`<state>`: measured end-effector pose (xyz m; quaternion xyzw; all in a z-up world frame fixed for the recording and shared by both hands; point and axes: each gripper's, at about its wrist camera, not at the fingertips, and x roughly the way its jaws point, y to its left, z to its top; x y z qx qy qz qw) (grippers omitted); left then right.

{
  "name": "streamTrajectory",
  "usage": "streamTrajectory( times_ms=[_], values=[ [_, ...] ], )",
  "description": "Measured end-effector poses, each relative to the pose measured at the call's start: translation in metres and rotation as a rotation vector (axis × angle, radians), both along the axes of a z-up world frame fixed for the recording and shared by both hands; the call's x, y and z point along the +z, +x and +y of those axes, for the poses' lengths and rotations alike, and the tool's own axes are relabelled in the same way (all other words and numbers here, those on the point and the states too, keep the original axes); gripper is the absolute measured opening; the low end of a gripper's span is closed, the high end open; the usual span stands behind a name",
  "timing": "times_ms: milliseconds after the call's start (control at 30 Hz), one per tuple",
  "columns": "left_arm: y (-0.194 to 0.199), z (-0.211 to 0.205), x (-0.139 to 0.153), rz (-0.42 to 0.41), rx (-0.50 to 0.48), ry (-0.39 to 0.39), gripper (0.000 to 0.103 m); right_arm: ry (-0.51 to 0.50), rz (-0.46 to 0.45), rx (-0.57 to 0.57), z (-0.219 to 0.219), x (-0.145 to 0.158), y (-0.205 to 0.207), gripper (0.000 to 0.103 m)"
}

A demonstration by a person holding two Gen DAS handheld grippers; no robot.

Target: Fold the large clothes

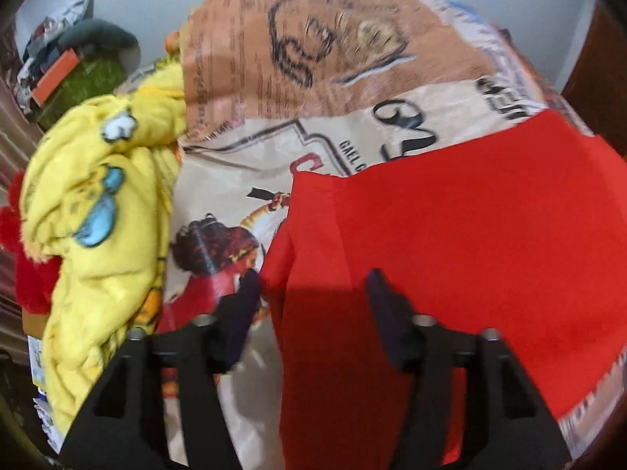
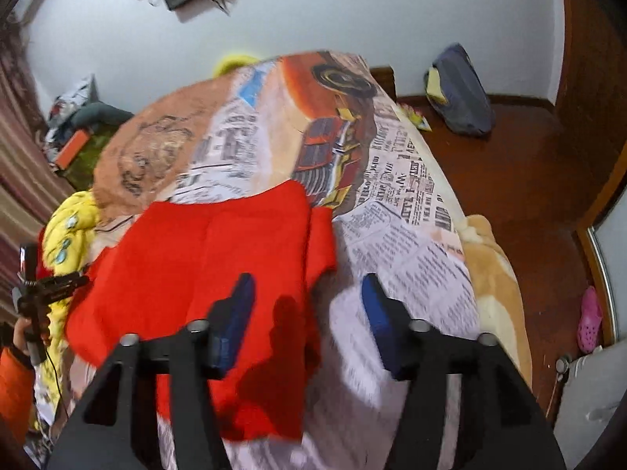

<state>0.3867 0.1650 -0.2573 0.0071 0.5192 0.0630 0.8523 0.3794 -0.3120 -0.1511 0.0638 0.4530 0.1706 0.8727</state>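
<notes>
Left wrist view: the left gripper (image 1: 313,286) hangs over the near-left edge of the red garment (image 1: 450,243), its jaws parted to a middling width with nothing pinched between them; the cloth lies below, and one dark finger (image 1: 245,305) sits over the printed bedcover (image 1: 243,164) just off the garment's edge. The garment is spread fairly flat on the bed, with a lengthwise crease running up from the gripper, so it looks like one fold is laid and the claw is free to pick a new hold. Crowding the left side is a rumpled yellow blanket (image 1: 98,203) with blue cartoon shapes, and a bit of red fuzzy fabric (image 1: 27,258) peeks out beyond it. That heap lies near the garment's left edge and could get in the way of any fold made toward that side.

Right wrist view: the right gripper (image 2: 307,305) is likewise half open and holding nothing, hovering above the garment's right border, where red cloth (image 2: 203,258) gives way to the newspaper-print cover (image 2: 411,243). Its left finger is over the red, its right finger over the print, a stance that suits grabbing that edge next. At far left the other gripper's handle is visible in a hand (image 2: 23,333) with an orange sleeve. Beyond the bed lie a tan blanket (image 2: 493,274), a grey bag (image 2: 462,94) against the wall and a pink shoe (image 2: 589,321) on the wooden floor, all well clear of the work.
</notes>
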Motion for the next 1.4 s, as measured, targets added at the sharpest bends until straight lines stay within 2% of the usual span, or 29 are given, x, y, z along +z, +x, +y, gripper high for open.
streamTrajectory(
  times_ms=[133,233,333,400,500,600,667,733,767,833,900,967,1067,1100,1133,1200,1267,1300,1333,1367,1400],
  values=[
    [-0.032,-0.009,0.01,0.012,-0.023,-0.049,0.062,0.013,0.04,0.03,0.007,-0.016,-0.027,0.055],
    [-0.056,-0.018,0.005,0.038,-0.031,-0.073,0.062,-0.004,0.088,0.024,0.012,-0.04,-0.037,0.055],
    [-0.073,-0.026,-0.006,0.063,-0.028,-0.077,0.063,0.037,0.126,0.003,0.01,-0.057,-0.044,0.055],
    [-0.08,-0.027,-0.015,0.079,-0.02,-0.082,0.066,0.056,0.111,-0.008,0.008,-0.058,-0.046,0.055],
    [-0.09,-0.022,-0.019,0.055,0.026,-0.112,0.072,0.051,0.121,0.019,0.011,-0.057,-0.045,0.055],
    [-0.096,-0.015,-0.023,0.052,0.062,-0.17,0.074,-0.002,0.108,0.055,0.015,-0.058,-0.049,0.053],
    [-0.098,-0.013,-0.029,0.054,0.076,-0.178,0.079,-0.041,0.091,0.065,0.016,-0.059,-0.052,0.045],
    [-0.101,-0.011,-0.034,0.052,0.094,-0.192,0.082,-0.106,0.077,0.057,0.018,-0.062,-0.055,0.016],
    [-0.101,-0.01,-0.035,0.051,0.102,-0.204,0.082,-0.146,0.071,0.051,0.019,-0.064,-0.056,0.014],
    [-0.101,-0.008,-0.036,0.049,0.11,-0.212,0.085,-0.141,0.063,0.058,0.018,-0.064,-0.058,0.007],
    [-0.102,-0.007,-0.036,0.047,0.112,-0.215,0.085,-0.118,0.063,0.064,0.019,-0.064,-0.058,0.007],
    [-0.101,-0.009,-0.035,0.048,0.108,-0.206,0.085,-0.14,0.06,0.073,0.022,-0.062,-0.057,0.007],
    [-0.101,-0.009,-0.033,0.057,0.104,-0.199,0.085,-0.11,0.078,0.062,0.019,-0.055,-0.059,0.012],
    [-0.101,-0.01,-0.032,0.058,0.099,-0.194,0.085,-0.096,0.078,0.053,0.018,-0.053,-0.061,0.018],
    [-0.102,-0.011,-0.032,0.057,0.092,-0.187,0.085,-0.073,0.065,0.048,0.015,-0.049,-0.063,0.031],
    [-0.102,-0.012,-0.033,0.052,0.088,-0.179,0.085,-0.057,0.05,0.048,0.015,-0.048,-0.065,0.048],
    [-0.102,-0.012,-0.034,0.053,0.093,-0.182,0.085,-0.072,0.062,0.054,0.019,-0.054,-0.06,0.048],
    [-0.102,-0.012,-0.035,0.053,0.096,-0.184,0.085,-0.074,0.077,0.06,0.02,-0.058,-0.057,0.045],
    [-0.102,-0.011,-0.035,0.052,0.099,-0.187,0.085,-0.06,0.088,0.069,0.022,-0.063,-0.054,0.035],
    [-0.102,-0.011,-0.035,0.05,0.101,-0.188,0.085,-0.039,0.081,0.081,0.023,-0.066,-0.053,0.03],
    [-0.103,-0.011,-0.035,0.049,0.1,-0.188,0.085,-0.026,0.081,0.088,0.024,-0.067,-0.052,0.021]
  ],
)
